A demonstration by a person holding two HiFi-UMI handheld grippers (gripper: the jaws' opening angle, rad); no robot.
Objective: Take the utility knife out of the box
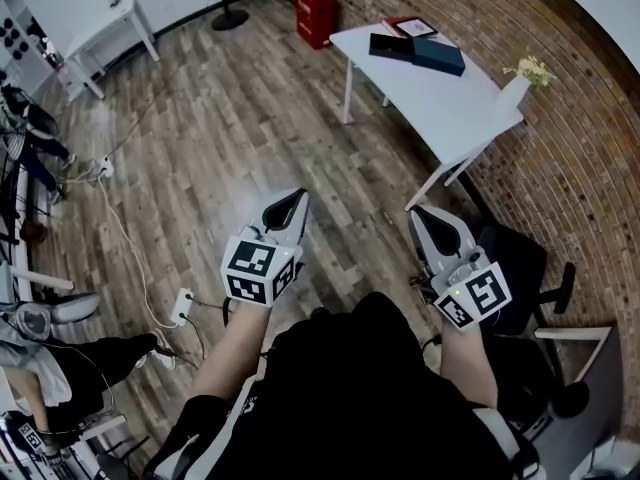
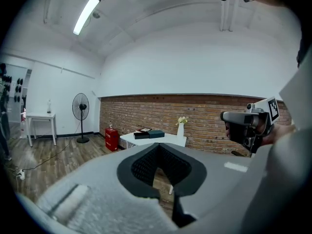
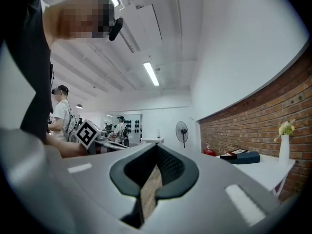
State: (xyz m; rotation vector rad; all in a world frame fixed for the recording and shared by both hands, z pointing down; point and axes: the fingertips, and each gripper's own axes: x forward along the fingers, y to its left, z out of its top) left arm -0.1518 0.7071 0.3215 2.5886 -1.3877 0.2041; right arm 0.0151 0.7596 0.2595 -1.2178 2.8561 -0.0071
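Note:
A dark teal box (image 1: 438,56) and a flat black box (image 1: 392,46) lie on the far end of a white table (image 1: 440,108), well ahead of me. No utility knife shows in any view. My left gripper (image 1: 296,198) and right gripper (image 1: 420,211) hang side by side over the wooden floor, both shut and holding nothing, well short of the table. From the left gripper view its jaws (image 2: 158,147) meet at the tips, with the boxes (image 2: 156,134) far beyond. The right gripper view shows its shut jaws (image 3: 157,150) and the boxes (image 3: 246,157) off to the right.
A white vase with flowers (image 1: 520,83) stands on the table's near corner by the brick wall. A black chair (image 1: 520,268) sits to my right, a red container (image 1: 315,13) and a fan base (image 1: 228,18) beyond the table. Cables (image 1: 130,248) trail at left. People stand behind (image 3: 61,113).

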